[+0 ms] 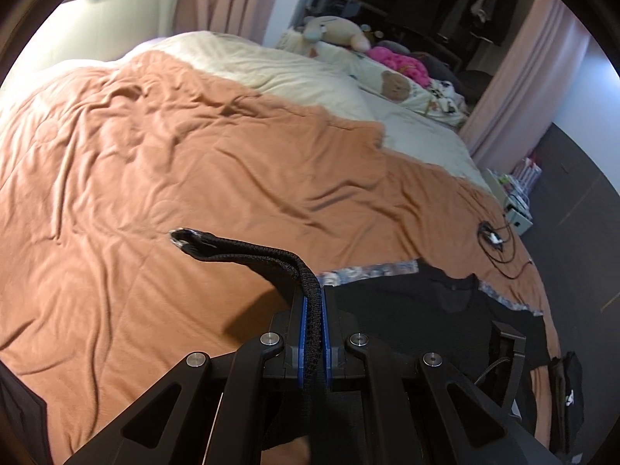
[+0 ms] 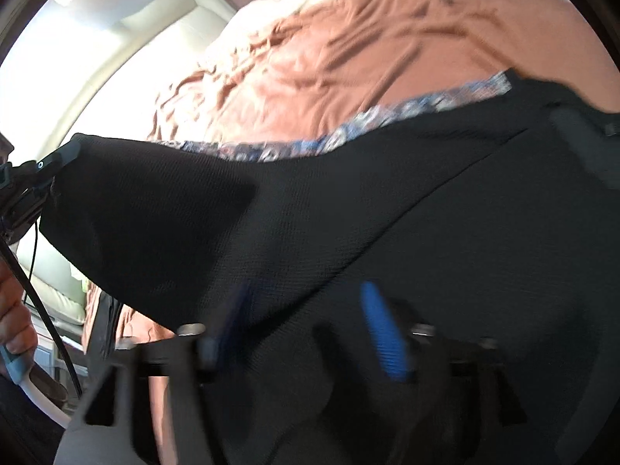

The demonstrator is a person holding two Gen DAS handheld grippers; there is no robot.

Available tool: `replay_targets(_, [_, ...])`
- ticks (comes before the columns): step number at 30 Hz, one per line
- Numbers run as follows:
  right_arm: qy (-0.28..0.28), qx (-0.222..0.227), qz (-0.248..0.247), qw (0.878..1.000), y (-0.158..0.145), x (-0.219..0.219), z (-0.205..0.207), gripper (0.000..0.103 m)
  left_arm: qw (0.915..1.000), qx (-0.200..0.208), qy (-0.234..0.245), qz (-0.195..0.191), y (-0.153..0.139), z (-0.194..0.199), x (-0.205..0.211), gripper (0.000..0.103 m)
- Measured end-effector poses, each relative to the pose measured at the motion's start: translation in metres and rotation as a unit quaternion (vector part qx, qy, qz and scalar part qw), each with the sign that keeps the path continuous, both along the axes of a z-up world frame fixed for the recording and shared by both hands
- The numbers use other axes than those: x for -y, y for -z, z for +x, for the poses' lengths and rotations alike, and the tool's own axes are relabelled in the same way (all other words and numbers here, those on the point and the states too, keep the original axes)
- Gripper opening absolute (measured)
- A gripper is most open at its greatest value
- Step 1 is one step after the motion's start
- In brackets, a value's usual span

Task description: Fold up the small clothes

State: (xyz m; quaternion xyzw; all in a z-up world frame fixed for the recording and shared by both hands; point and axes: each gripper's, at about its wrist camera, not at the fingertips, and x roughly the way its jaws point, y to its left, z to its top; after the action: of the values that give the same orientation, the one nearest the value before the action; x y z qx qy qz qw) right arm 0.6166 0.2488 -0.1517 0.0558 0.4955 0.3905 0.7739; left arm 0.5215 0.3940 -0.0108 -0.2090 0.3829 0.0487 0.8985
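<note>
The left claw is clamped on a hemmed edge of the black garment, lifting that corner clear of the bed, likely so it can be carried over for a fold. The right claw stands wide just over the cloth, gripping nothing, while the garment's far part lies on the orange blanket.

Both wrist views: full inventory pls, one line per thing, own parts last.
black garment: 1, black, on bed, edge lifted
blanket: 1, orange, covers bed
cream bedding: 1, cream, far side of bed
patterned cloth: 1, blue-white, under garment
stuffed toys: at least 2, beige and brown, far end of bed
cable: 1, black, on blanket
curtains: pink, background
left gripper: shut on garment edge
right gripper: open, over garment
hand: 1, left edge
</note>
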Motion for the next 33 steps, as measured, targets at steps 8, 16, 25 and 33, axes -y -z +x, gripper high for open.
replay_targets(8, [0.028,0.01,-0.007,1.0,-0.013,0.06,-0.002,0.071,0.9987,0.01,0.051,0.0,-0.011,0.009,0.06,0.006])
replay_targets(16, [0.055,0.024,-0.017,0.998,-0.028,0.112,-0.013,0.071,0.9924,0.009,0.123,-0.008,-0.002,0.013,0.122,0.006])
replay_targets(25, [0.069,0.032,-0.022,0.997,-0.051,0.154,-0.025,0.071,0.9882,0.02,0.151,-0.02,-0.01,0.005,0.153,0.054])
replay_targets(33, [0.048,0.048,-0.044,0.997,-0.051,0.144,-0.035,0.074,0.9949,-0.027,0.096,0.015,0.012,-0.007,0.124,0.054])
